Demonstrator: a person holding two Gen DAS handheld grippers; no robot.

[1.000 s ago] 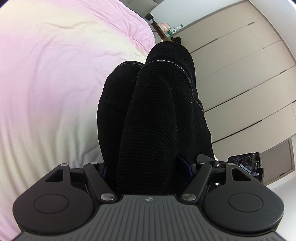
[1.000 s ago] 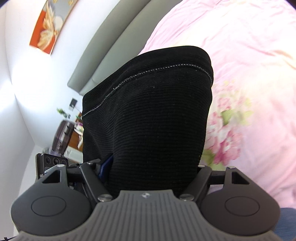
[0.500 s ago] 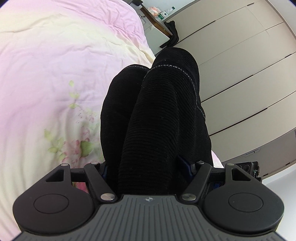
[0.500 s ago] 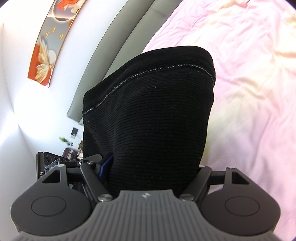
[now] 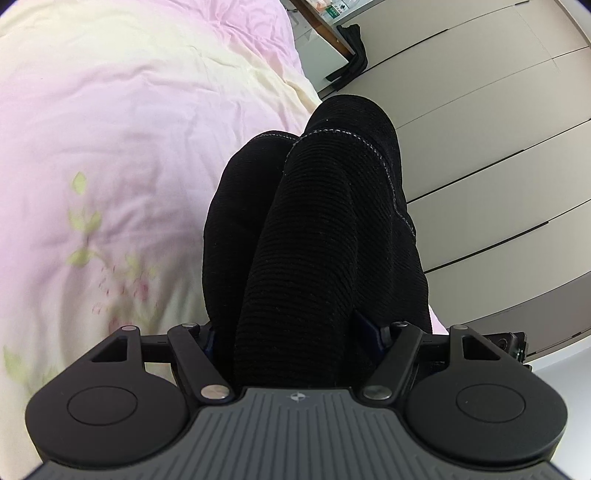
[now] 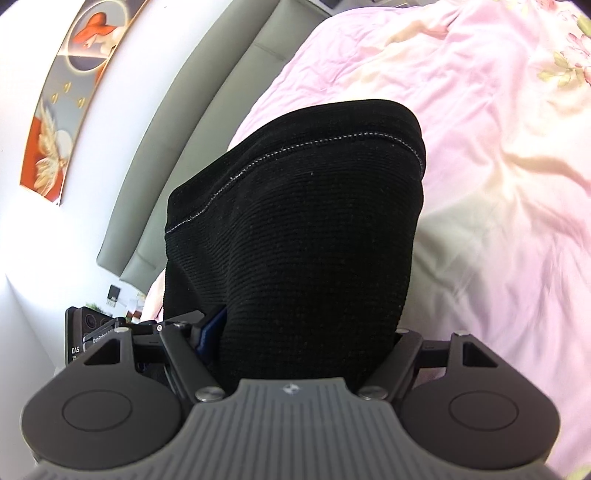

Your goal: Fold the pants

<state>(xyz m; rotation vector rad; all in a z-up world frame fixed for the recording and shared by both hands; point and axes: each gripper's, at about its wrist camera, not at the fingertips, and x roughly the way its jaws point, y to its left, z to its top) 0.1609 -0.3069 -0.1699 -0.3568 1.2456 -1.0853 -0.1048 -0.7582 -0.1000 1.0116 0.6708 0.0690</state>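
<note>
- The bed [image 5: 122, 122] filled most of both views, spread with a pink and cream floral cover; parts of its flower print were blurred, and its far edges ran out of frame.
- A pale wardrobe front [image 5: 491, 155] with dark seams stood beyond the bed in the left wrist view, and a grey headboard [image 6: 207, 122] under a red and grey wall picture [image 6: 62, 96] showed in the right wrist view.
- The pants [image 5: 317, 236], black ribbed cloth with a pale stitched hem, were bunched and held up above the bed, hiding the cover behind them; how far they hung down could not be seen.
- The left gripper [image 5: 295, 332] was clamped on a thick bundle of the pants, its fingertips buried in the cloth.
- The right gripper [image 6: 306, 336] likewise pinched the pants [image 6: 295, 229], its fingers almost wholly covered by the fabric.
- A small side table [image 5: 325, 22] at the top held a few items too small to name, and a dark garment [image 5: 351, 55] hung from its edge.
</note>
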